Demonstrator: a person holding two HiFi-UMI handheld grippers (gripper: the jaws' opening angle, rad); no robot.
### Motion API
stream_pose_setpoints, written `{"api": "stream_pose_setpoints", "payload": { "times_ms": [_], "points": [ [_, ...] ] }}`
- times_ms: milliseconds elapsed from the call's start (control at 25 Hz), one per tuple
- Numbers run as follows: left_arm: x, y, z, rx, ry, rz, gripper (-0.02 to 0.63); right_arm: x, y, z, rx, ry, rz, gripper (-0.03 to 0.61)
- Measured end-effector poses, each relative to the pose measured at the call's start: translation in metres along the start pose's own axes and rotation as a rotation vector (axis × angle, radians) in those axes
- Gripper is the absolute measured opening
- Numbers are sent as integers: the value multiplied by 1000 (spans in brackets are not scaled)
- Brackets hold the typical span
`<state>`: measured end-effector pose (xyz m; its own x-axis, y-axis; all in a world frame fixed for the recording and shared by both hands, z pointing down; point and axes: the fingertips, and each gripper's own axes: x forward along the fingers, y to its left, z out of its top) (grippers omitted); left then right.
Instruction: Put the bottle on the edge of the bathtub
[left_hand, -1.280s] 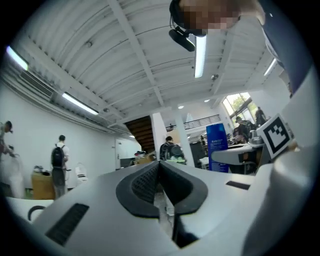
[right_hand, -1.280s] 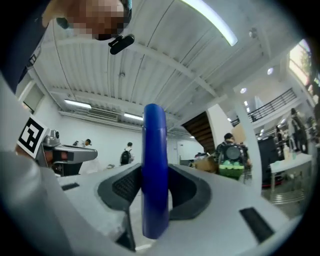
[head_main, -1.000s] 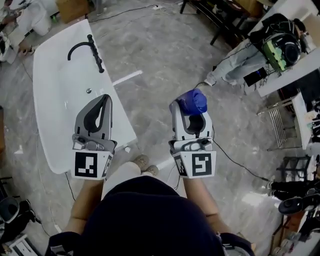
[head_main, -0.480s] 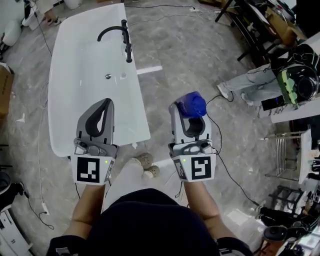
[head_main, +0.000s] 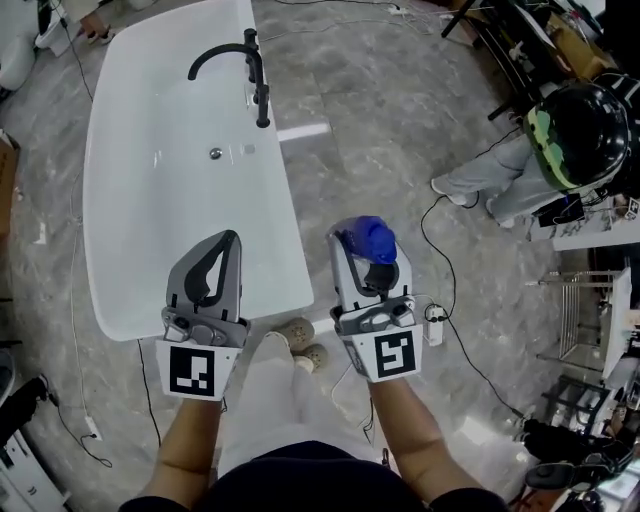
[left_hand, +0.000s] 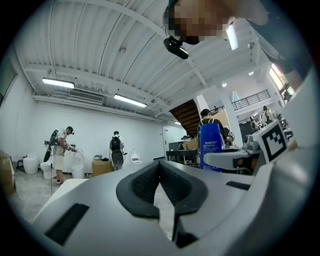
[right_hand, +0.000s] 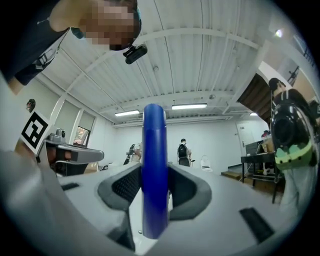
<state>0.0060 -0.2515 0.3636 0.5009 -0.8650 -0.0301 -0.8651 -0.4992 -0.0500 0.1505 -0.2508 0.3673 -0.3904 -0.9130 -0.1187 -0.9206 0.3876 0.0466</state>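
My right gripper (head_main: 362, 252) is shut on a blue bottle (head_main: 371, 238), held upright over the marble floor just right of the white bathtub (head_main: 290, 225). In the right gripper view the bottle (right_hand: 154, 135) stands between the dark pads (right_hand: 125, 185), which press on both its sides. The bottle (left_hand: 210, 145) also shows at the right of the left gripper view. My left gripper (head_main: 228, 243) hangs over the tub's near end, its jaws shut with the tips touching and nothing between them (left_hand: 160, 166).
A black faucet (head_main: 252, 62) stands on the tub's far right rim, with a drain (head_main: 214, 153) in the basin. The person's shoes (head_main: 296, 336) are by the tub's near corner. Cables and a power strip (head_main: 435, 316) lie on the floor to the right. A helmeted person (head_main: 572, 130) and furniture are at far right.
The view has shifted: the tub now reaches nearer and both grippers sit lower in the picture, closer to its near end. The bottle stays gripped; the left jaws stay shut.
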Motion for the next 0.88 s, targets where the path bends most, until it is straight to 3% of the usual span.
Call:
{"api": "stream_pose_setpoints", "payload": {
  "times_ms": [320,880],
  "points": [
    [27,12,-93,-34,35,-15,3,37,3,-88,32,6,53,158],
    [62,35,-194,-53,30,-32,3,88,15,-225,58,120,100,158]
  ]
}}
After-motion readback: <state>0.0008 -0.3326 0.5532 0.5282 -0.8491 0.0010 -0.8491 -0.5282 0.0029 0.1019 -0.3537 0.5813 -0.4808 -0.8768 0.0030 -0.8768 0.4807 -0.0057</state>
